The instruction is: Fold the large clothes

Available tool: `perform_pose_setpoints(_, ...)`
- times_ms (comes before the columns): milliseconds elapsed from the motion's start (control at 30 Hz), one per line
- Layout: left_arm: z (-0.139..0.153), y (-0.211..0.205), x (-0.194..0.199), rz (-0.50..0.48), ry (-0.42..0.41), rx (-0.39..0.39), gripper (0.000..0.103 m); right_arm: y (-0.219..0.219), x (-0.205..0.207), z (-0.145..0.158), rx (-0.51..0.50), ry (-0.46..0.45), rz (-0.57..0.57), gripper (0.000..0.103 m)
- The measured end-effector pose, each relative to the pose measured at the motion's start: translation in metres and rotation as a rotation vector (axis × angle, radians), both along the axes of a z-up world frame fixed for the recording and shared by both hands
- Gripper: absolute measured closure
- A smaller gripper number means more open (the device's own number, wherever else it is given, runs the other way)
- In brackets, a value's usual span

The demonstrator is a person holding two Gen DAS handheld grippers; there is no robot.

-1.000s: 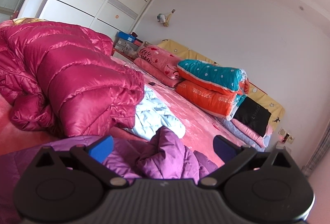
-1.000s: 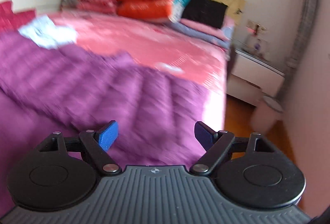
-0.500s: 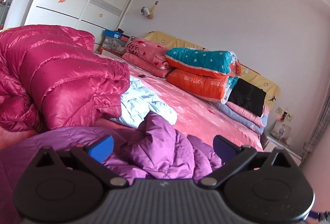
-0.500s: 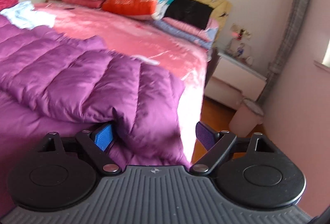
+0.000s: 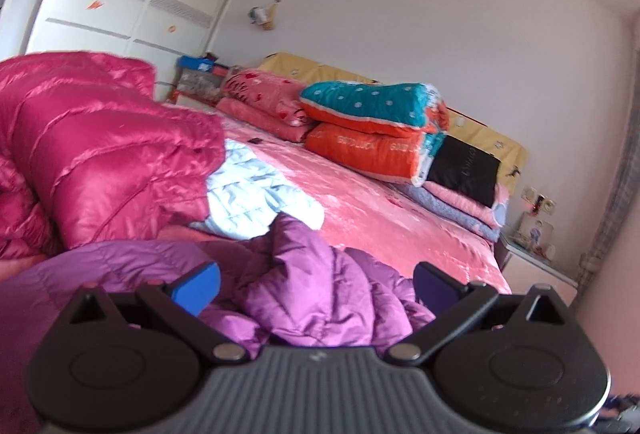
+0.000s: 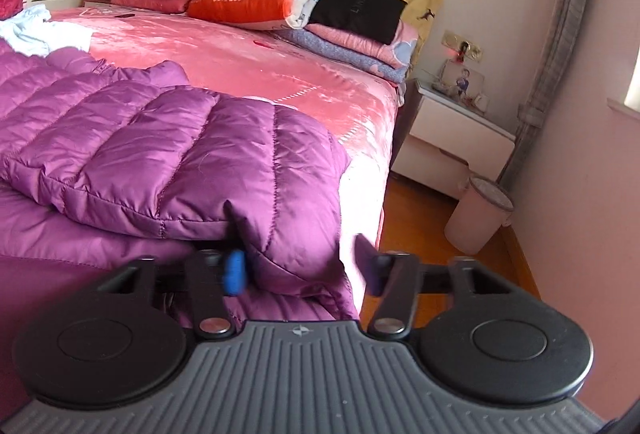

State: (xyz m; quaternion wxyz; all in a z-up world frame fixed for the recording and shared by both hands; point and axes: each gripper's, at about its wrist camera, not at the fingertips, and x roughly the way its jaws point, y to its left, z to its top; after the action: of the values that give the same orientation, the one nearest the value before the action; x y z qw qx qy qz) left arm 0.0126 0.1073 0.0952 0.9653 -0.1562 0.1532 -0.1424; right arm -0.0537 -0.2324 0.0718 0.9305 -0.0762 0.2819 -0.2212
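A purple quilted down jacket (image 6: 168, 154) lies spread over the near part of the pink bed (image 6: 248, 50). Its near right corner hangs at the bed's edge, between the jaws of my right gripper (image 6: 300, 270). Those jaws are closing; the blue left pad (image 6: 234, 272) touches the fabric and the right pad stands just off it. In the left wrist view, the bunched purple jacket (image 5: 320, 294) rises between the wide-open jaws of my left gripper (image 5: 316, 286), and neither pad presses on it.
A shiny magenta down coat (image 5: 100, 154) is heaped at the left, with a pale blue garment (image 5: 248, 194) beside it. Folded quilts (image 5: 372, 122) and pillows line the headboard. Right of the bed stand a nightstand (image 6: 452, 138) and a bin (image 6: 480, 218) on wooden floor.
My right gripper came down to the jacket's near corner and its jaws narrowed around it. The left view shifted and rolled a little, bringing the bunched purple fabric closer between the open jaws.
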Motion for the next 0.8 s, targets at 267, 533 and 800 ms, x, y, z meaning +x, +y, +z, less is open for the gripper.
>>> perform_pose_setpoints(267,0.0,-0.027,0.004,-0.093,-0.056,0.124,0.001,0.007,-0.016,0.037,0.19,-0.149,0.035,0.002)
perform_pose_setpoints(533,-0.003,-0.038,0.007,-0.129,-0.051,0.195,0.001,-0.006,0.002,0.045,0.391,-0.266,-0.043,0.001)
perform_pose_setpoints(800,-0.006,-0.037,0.013,-0.111,0.009,0.168,0.001,-0.013,-0.023,0.036,0.244,-0.262,-0.189,0.0)
